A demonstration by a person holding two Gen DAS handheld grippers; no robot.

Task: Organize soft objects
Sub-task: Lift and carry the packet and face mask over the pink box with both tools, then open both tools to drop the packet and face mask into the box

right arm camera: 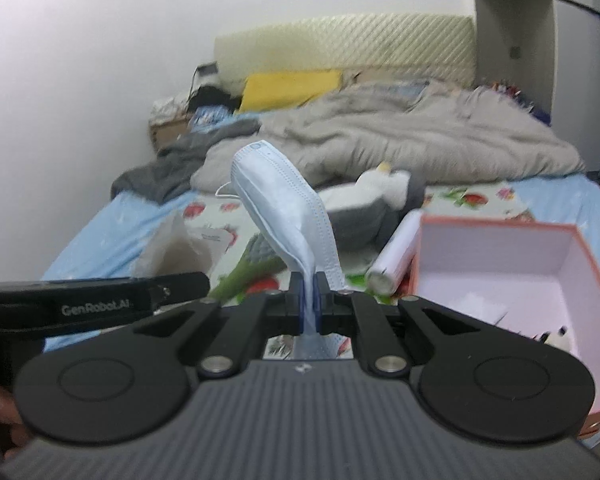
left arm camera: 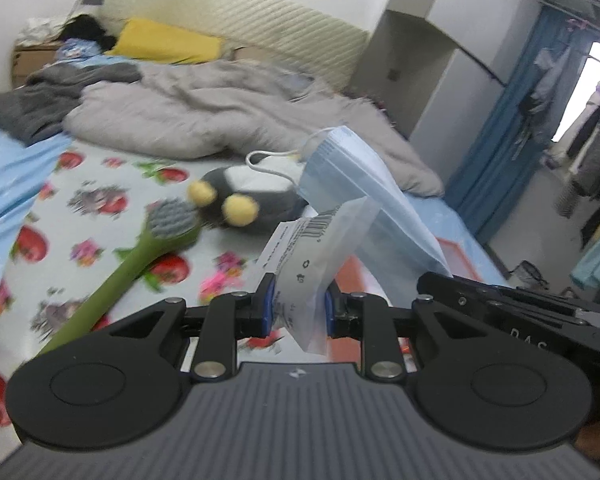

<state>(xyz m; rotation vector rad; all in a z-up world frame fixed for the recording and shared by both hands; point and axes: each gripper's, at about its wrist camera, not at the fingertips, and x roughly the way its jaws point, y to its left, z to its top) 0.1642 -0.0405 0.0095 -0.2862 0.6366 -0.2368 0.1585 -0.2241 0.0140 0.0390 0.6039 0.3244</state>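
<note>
Mask, pale blue, pinched at one end between the closed pads of the right hand-held gripper, held above the bed and standing up and leaning left in the right wrist view; one white ear loop hangs free. Clear plastic packet with a barcode label, clamped in the left hand-held gripper, its jaws partly closed against the packet's sides, just left of the mask. Green brush lies on the fruit-print sheet below, its bristled head near a grey plush toy with yellow feet. White cylinder rests against the left wall of an open pink box on the bed's right side. Grey quilt is heaped farther back, a yellow pillow by the headboard.
</note>
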